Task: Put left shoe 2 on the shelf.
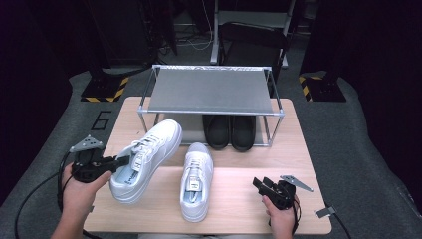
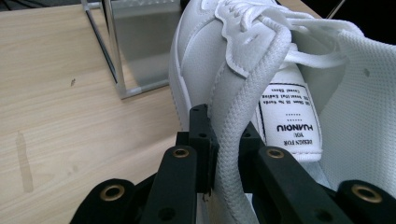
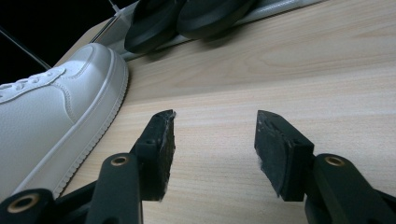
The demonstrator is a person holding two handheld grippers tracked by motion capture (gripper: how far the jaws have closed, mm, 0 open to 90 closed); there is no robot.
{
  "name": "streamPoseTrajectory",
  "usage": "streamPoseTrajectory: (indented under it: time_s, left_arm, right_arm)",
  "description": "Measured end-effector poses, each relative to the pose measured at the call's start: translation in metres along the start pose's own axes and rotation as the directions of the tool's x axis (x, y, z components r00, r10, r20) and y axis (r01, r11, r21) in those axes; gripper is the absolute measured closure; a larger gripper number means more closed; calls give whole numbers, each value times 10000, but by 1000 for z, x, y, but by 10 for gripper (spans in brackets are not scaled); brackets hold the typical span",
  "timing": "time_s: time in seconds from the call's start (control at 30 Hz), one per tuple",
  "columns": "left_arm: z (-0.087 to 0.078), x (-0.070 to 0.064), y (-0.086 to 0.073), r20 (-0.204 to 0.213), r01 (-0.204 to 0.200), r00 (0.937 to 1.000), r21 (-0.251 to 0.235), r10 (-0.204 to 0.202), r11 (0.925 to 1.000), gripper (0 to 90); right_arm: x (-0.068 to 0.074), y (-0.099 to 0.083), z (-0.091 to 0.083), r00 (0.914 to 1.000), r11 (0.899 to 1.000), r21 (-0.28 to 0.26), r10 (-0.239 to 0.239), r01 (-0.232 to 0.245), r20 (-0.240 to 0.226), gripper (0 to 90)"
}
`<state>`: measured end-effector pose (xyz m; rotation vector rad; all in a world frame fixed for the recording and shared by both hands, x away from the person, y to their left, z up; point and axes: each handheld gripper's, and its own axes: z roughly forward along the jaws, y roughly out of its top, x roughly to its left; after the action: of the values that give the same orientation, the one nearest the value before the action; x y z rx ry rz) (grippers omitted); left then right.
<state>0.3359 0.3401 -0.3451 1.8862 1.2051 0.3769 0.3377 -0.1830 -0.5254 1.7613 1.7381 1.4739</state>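
- High view: the left claw [image 1: 118, 163] is clamped on the padded collar of a white sneaker [image 1: 147, 159], which sits tilted at the desk's [image 1: 239, 199] left side.
- A second white sneaker [image 1: 195, 180] lies flat just beside it.
- Black shoes [image 1: 230, 132] sit under the metal rack [image 1: 209, 92].
- The right claw [image 3: 215, 144] hovers with its jaws apart, gripping nothing, near the second sneaker's toe.

The insole label [image 2: 290, 122] of the white sneaker [image 2: 243, 56] reads "HUANQIU" and "DESIGN FOR YOU", seen upside down, its smaller lines illegible, and the grey floor [image 1: 59, 144] bears a "6" [image 1: 101, 120].
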Motion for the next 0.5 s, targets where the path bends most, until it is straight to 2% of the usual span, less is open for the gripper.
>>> streamPoseTrajectory:
  time_s: [0.23, 0.4, 0.5]
  left_arm:
    - [-2, -2, 10, 158, -79, 9998, -102, 80, 9999, 820]
    - [-2, -5, 18, 105, -151, 9998, -238, 153, 9996, 820]
    - [-2, -5, 23, 239, -155, 9996, -192, 160, 9997, 819]
  right_arm:
    - [0, 0, 0, 10000, 10000, 21, 29, -29, 28, 478]
    - [-1, 0, 1, 10000, 10000, 22, 35, -36, 54, 478]
    - [-2, -1, 1, 9999, 10000, 41, 33, -33, 109, 478]
